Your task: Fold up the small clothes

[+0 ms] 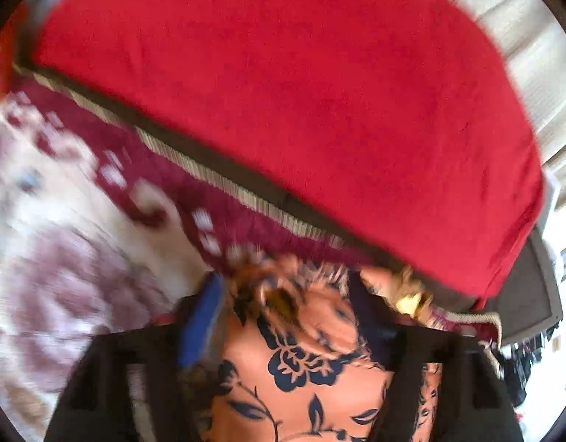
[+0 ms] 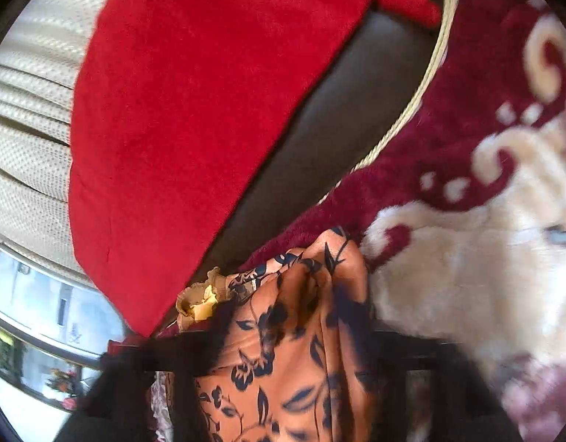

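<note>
An orange garment with a dark floral print hangs bunched between the fingers of my left gripper, which is shut on it. The same orange floral garment fills the space between the fingers of my right gripper, also shut on it. A yellowish frilled edge of the garment sticks out to the left. Both views are blurred by motion. The fingertips are mostly hidden by cloth.
A red towel covers a dark cushion ahead. A maroon and cream patterned rug lies below. Cream curtains and a window are to the side.
</note>
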`<state>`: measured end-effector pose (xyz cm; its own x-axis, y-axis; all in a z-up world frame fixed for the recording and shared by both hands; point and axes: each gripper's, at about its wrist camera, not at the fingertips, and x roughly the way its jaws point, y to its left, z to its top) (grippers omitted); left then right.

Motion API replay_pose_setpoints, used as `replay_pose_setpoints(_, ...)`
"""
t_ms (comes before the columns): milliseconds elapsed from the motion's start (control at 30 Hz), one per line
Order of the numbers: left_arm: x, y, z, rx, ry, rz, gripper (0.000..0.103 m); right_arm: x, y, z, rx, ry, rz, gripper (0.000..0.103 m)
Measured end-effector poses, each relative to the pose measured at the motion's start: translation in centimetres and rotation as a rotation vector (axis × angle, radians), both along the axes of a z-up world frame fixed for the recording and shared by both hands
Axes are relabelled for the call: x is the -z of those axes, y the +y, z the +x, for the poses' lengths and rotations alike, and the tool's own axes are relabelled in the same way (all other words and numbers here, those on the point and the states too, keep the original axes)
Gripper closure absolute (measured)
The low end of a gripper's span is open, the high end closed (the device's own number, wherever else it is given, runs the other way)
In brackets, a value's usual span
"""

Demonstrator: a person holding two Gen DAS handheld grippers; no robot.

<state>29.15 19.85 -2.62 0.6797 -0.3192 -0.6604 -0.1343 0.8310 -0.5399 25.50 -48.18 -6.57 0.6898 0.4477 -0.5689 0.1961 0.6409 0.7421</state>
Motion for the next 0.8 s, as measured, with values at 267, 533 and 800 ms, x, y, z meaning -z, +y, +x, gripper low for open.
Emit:
replay_pose_setpoints(267, -2.2, 1.5, -13.3, -0.123, -0.116, 0.094, 0.016, -5.5, 4.4, -10.7, -0.010, -0.122, -0.269, 0.019)
replay_pose_setpoints(533, 4.6, -2.2, -17.7, -0.100, 0.014, -0.105, 0.016, 2.1, 7.4, -16.5, 0.054, -0.046, 0.102, 0.018)
replay_pose_setpoints(800, 7.5, -3.6, -11.2, -0.180, 0.148, -0.107, 0.020, 4.8, 9.1, -11.6, 0.191, 0.061, 0.164, 0.019)
